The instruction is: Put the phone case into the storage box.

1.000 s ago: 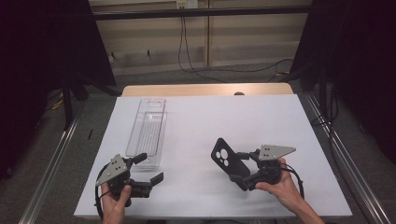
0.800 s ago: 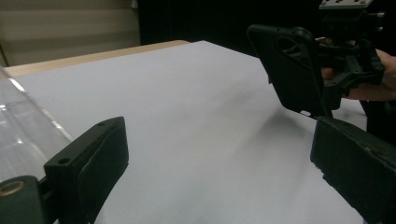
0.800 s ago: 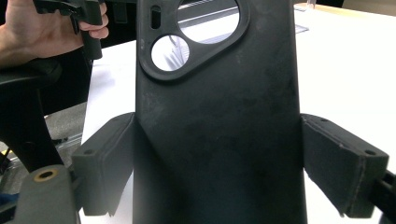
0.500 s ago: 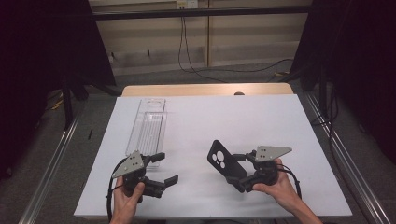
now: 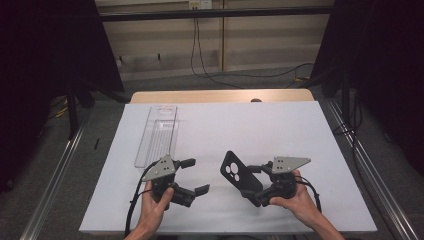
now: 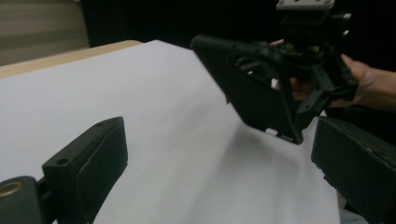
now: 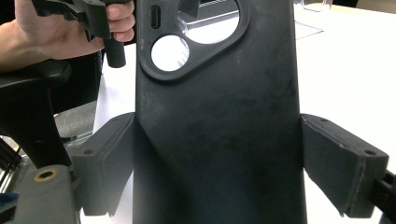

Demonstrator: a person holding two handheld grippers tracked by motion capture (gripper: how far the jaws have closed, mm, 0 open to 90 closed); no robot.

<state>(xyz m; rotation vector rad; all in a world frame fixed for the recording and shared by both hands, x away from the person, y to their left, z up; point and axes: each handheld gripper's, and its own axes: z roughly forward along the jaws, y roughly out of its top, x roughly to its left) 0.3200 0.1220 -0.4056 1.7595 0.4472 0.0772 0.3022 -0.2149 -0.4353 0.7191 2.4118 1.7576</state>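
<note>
Right claw [image 5: 254, 184] pinches a black phone case [image 5: 241, 176], both pads pressed on its long edges in the right gripper view, case [image 7: 219, 121] running straight up between them with the camera cutout at the far end. From above, case sticks out from the claw toward the table's middle, tilted, lifted off the white table [image 5: 280, 125], camera holes facing up. Person's right hand [image 5: 295, 197] wraps the gripper body behind the claw, grey plate on top. Left claw [image 5: 196, 176] is spread wide, nothing between the pads; it sits just left of the case, jaws aimed at it, small gap, not touching. In the left gripper view the two black pads [image 6: 88, 163] stand far apart at the bottom corners and the case [image 6: 254, 88] hangs ahead between them and a bit to the right, lower edge with port slots toward the camera, right claw [image 6: 299, 100] clamped on it behind, casting a soft shadow on the table. Left hand [image 5: 155, 202] grips the left gripper from below, cable trailing back. Clear plastic tray [image 5: 156, 134] lies flat on the table ahead of the left claw, well apart from it, seen again through the case's cutout in the right gripper view.
</note>
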